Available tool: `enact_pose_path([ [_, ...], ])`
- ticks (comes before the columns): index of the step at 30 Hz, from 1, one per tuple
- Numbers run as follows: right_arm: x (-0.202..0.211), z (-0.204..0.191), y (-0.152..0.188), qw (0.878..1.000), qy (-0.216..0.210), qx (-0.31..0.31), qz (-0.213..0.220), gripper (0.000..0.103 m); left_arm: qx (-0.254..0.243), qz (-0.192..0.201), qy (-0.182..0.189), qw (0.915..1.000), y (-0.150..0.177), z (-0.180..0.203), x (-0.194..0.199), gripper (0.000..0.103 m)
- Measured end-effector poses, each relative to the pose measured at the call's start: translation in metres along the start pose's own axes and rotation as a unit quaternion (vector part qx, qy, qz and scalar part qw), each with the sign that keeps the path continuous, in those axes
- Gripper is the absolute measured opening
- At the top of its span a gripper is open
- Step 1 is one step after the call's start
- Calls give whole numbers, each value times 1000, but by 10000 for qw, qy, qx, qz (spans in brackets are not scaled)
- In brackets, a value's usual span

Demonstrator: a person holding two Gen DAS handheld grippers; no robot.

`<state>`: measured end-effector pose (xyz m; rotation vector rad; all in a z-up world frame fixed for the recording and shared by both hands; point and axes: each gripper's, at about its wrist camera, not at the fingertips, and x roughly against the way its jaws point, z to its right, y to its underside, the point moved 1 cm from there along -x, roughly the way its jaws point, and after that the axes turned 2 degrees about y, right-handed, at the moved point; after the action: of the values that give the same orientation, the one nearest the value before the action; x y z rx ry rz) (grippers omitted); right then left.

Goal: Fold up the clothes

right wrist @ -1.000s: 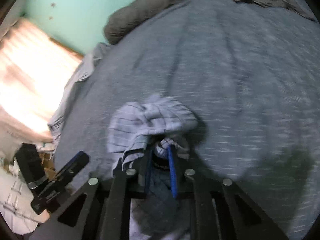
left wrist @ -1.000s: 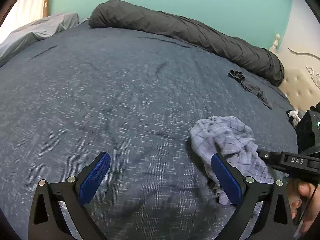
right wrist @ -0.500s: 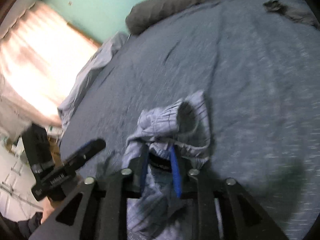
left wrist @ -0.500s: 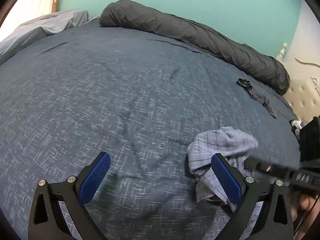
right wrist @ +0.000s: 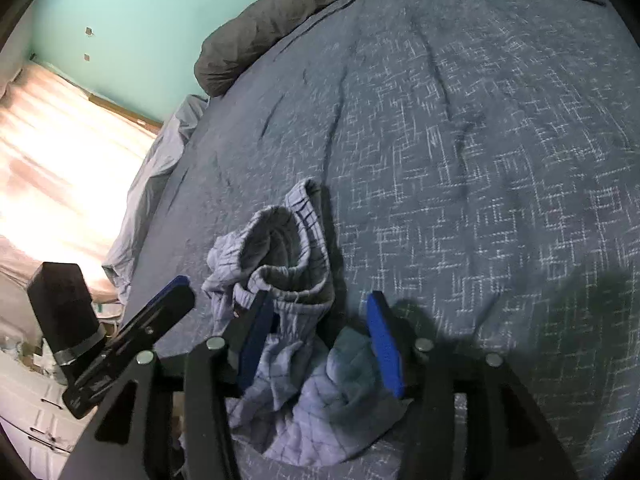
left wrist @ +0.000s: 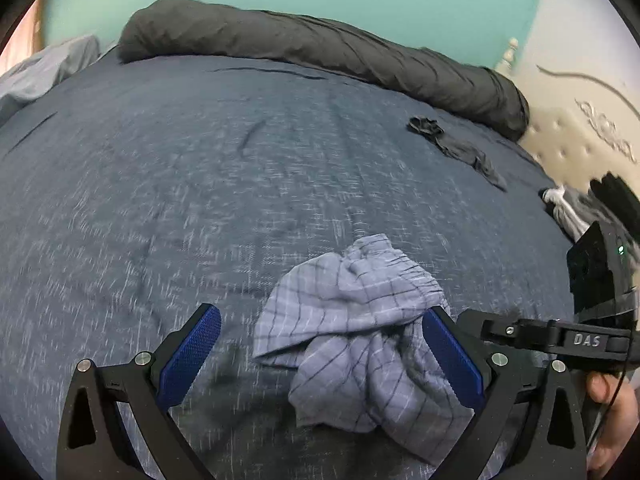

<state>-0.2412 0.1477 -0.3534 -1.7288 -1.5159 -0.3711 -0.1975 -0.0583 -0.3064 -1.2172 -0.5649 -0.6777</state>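
The right gripper (right wrist: pixel 320 336) has just been opening its 2 jaws: the checked shorts (right wrist: pixel 288 320), pinched a second ago, now lie loose between the spread pads on the blue bedspread (right wrist: pixel 480 160). In my judgement the garment is set down, unfolded. The left gripper (left wrist: pixel 320 356) hangs wide open with the crumpled shorts (left wrist: pixel 360 320) between its pads. Far off lies a dark garment (left wrist: pixel 452 144).

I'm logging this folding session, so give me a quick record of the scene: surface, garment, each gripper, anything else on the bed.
surface: bed
garment: plaid shorts, crumpled, unfolded
left gripper: open, empty
right gripper: jaws just opened, shorts lie loose between them
other: dark garment near rolled grey duvet
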Motion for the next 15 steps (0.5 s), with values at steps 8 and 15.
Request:
enact_pose_path([
  [8,10,15,3,10000,42,-57,-25,50,-210,-275,32,9994,-1,11,-17,102],
  [15,-2,6,-3,9999,55,-101,-25,50,-583,-305,-56,9978,-1,14,-21,89],
])
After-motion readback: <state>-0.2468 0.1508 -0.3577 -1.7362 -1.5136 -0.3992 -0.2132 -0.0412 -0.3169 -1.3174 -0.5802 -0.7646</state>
